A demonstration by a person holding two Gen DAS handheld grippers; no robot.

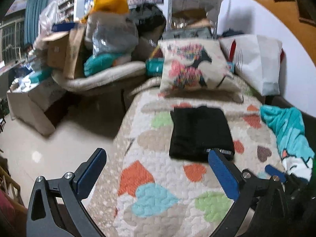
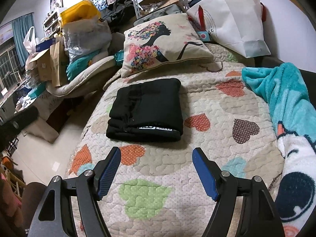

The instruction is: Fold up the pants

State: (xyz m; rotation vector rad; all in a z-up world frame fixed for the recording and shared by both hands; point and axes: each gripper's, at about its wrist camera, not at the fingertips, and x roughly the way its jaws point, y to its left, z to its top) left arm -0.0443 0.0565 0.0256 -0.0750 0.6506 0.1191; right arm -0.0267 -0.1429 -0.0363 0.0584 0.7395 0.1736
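Black pants [image 1: 199, 132] [image 2: 146, 108] lie folded into a compact rectangle on a heart-patterned quilt [image 1: 158, 179] [image 2: 217, 102], white lettering showing at the near edge. My left gripper [image 1: 157, 154] hovers just short of the bundle with its jaws spread wide and nothing between them; its right fingertip overlaps the pants' near corner in the picture. My right gripper [image 2: 156, 150] also stands open and empty, a short way in front of the pants. One blue finger of the right gripper [image 1: 274, 172] shows in the left wrist view.
A printed pillow [image 1: 189, 67] [image 2: 162, 41] lies beyond the pants. A teal fleece blanket [image 1: 286, 126] [image 2: 286, 94] is heaped on the right. A white paper bag [image 2: 233, 19] stands behind it. The bed drops to a tiled floor [image 2: 45, 154] on the left, with piled boxes and bags [image 1: 65, 49].
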